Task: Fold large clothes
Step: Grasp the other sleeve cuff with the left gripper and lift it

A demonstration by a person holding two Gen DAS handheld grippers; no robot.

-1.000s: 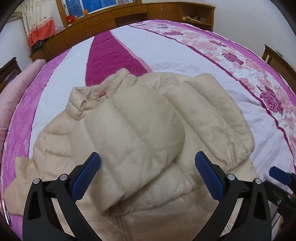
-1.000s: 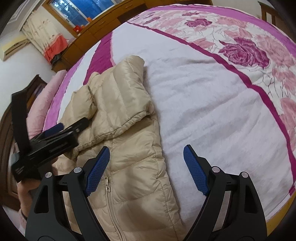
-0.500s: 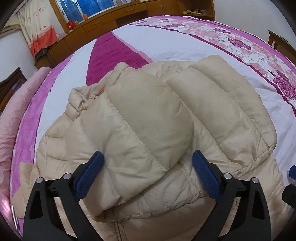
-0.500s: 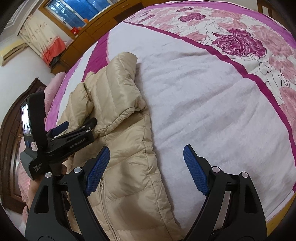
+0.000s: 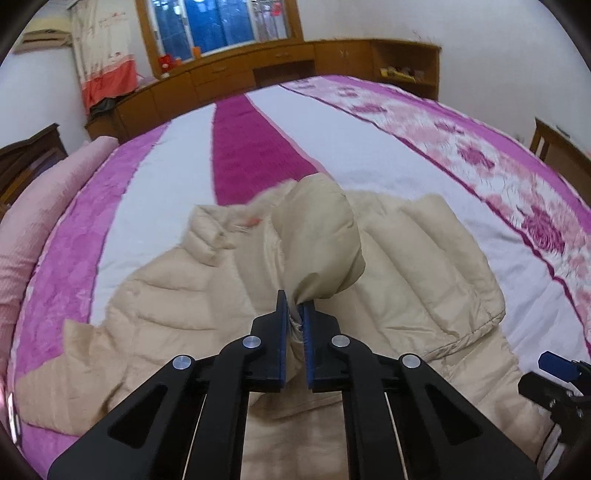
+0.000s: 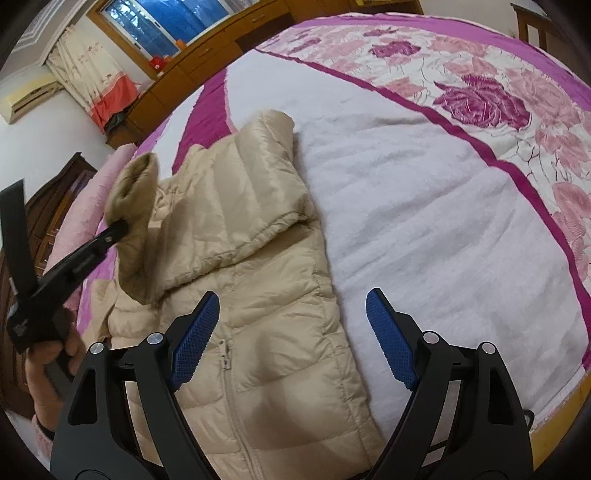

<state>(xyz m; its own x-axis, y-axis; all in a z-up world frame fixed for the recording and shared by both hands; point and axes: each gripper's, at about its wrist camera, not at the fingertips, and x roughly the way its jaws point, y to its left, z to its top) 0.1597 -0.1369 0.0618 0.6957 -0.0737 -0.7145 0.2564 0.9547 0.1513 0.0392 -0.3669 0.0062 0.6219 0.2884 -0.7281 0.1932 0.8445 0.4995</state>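
— Nearest the cameras, what are the claws doing?

— The left gripper [image 5: 294, 321] is clenched on the sleeve [image 5: 320, 236] of the beige down jacket [image 6: 258, 295] and holds it raised; the right gripper [image 6: 291, 332] hangs released above the jacket's zipped front.

— And the jacket?

— Spread on the pink-and-white bedspread [image 6: 424, 206], the other sleeve [image 6: 258, 173] folded across its chest. Beyond, a wooden cabinet [image 5: 258, 77] under the window [image 5: 218, 27].

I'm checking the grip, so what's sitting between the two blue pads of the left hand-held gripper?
A pinched bunch of the beige jacket's sleeve sits between the pads of the left hand-held gripper, seen in the left wrist view.
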